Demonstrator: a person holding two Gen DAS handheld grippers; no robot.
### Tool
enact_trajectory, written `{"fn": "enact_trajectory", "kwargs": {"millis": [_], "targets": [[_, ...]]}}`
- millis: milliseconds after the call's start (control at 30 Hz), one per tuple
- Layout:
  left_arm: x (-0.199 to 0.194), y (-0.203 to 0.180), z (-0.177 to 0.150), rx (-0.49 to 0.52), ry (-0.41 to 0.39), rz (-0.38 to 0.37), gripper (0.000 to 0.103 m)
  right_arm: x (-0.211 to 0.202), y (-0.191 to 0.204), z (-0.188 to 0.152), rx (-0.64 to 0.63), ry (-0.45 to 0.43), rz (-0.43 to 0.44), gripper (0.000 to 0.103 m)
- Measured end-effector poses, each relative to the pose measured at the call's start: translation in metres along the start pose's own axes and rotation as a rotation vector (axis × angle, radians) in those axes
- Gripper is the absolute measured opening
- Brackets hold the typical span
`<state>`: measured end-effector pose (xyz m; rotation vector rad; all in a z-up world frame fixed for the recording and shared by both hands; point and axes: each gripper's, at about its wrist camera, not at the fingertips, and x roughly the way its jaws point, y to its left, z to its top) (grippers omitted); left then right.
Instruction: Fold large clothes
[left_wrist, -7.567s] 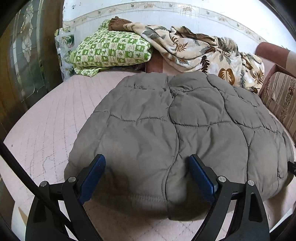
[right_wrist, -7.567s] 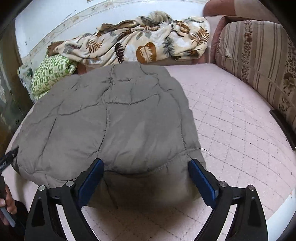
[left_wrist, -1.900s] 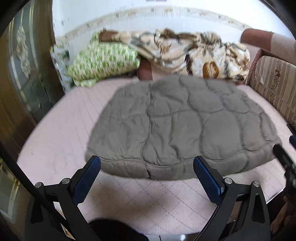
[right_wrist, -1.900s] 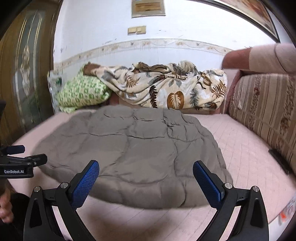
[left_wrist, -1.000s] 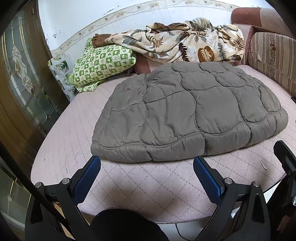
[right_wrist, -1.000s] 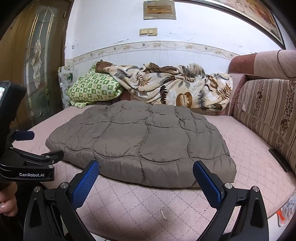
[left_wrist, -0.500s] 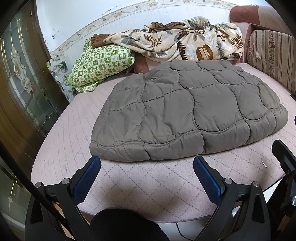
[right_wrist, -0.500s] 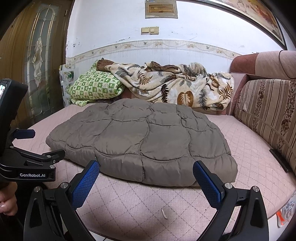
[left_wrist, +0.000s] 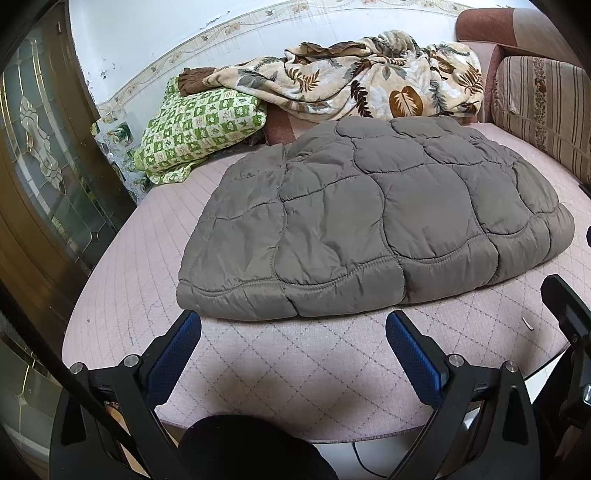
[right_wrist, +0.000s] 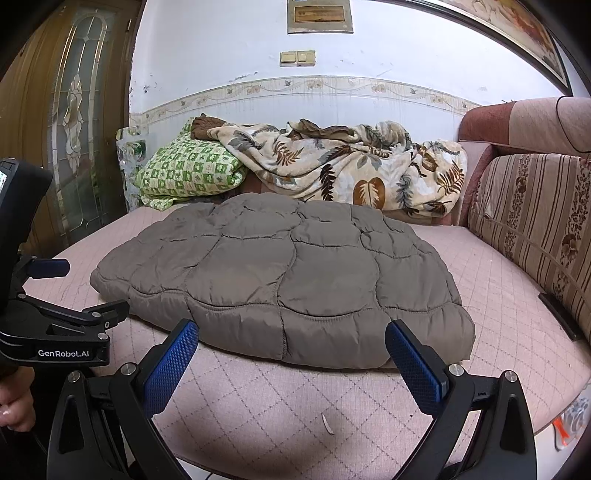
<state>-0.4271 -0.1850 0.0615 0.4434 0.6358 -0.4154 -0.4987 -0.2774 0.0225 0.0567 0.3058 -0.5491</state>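
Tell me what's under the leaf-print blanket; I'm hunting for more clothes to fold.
The leaf-print blanket drapes over a brown cloth and the green checked pillow. Whatever else lies beneath it is covered.

The left hand-held gripper (left_wrist: 293, 332) was held level, pointing forward, its jaws spread wide and nothing between the blue pads (left_wrist: 173, 354). The right hand-held gripper (right_wrist: 291, 343) was held in the same pose, jaws equally wide and empty. In the right wrist view, the left unit appeared at the left edge, with the person's fingers (right_wrist: 14, 410) wrapped around its handle.
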Motion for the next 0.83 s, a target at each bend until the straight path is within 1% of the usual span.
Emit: {"fn": "enact_trajectory", "kwargs": {"millis": [567, 667, 767, 833], "targets": [[0.0019, -0.0003, -0.0015, 0.002, -0.004, -0.004, 0.100, 0.0005, -0.0014, 0.0004, 0.003, 0.001, 0.004, 0.102], [0.0034, -0.0010, -0.0029, 0.004, 0.014, -0.044, 0.100, 0.0004, -0.0017, 0.0006, 0.003, 0.001, 0.002, 0.102], [0.0063, 0.0025, -0.0039, -0.008, 0.051, -0.143, 0.100, 0.0009, -0.0029, -0.0004, 0.007, 0.001, 0.005, 0.102], [0.0062, 0.0079, -0.0017, -0.026, 0.056, -0.152, 0.100, 0.0017, -0.0043, -0.0028, 0.015, 0.003, 0.006, 0.102]]}}
